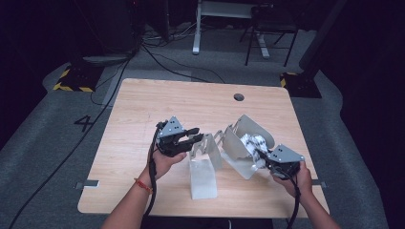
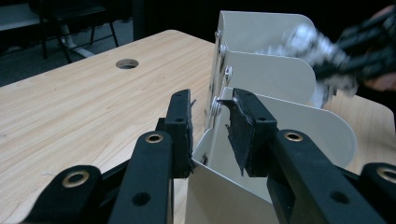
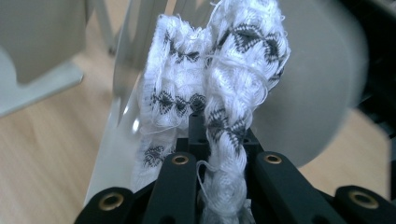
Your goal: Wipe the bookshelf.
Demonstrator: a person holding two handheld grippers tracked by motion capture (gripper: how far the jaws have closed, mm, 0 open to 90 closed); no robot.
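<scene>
Right gripper (image 1: 265, 159) fingers clench a patterned white cloth (image 3: 210, 93), seemingly inside the metal rack (image 1: 243, 143); left gripper (image 1: 191, 138) fingers grasp its divider.

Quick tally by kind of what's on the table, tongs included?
Tongs: 2 (left tongs, right tongs)
Metal divider rack: 1
White-and-black patterned cloth: 1, held at the rack by the right tongs
Total: 4

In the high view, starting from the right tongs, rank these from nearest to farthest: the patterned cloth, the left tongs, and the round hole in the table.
1. Patterned cloth: clamped in the right tongs, at the metal rack.
2. Left tongs: across the rack, to the left.
3. Round hole: far side of the table.
</scene>
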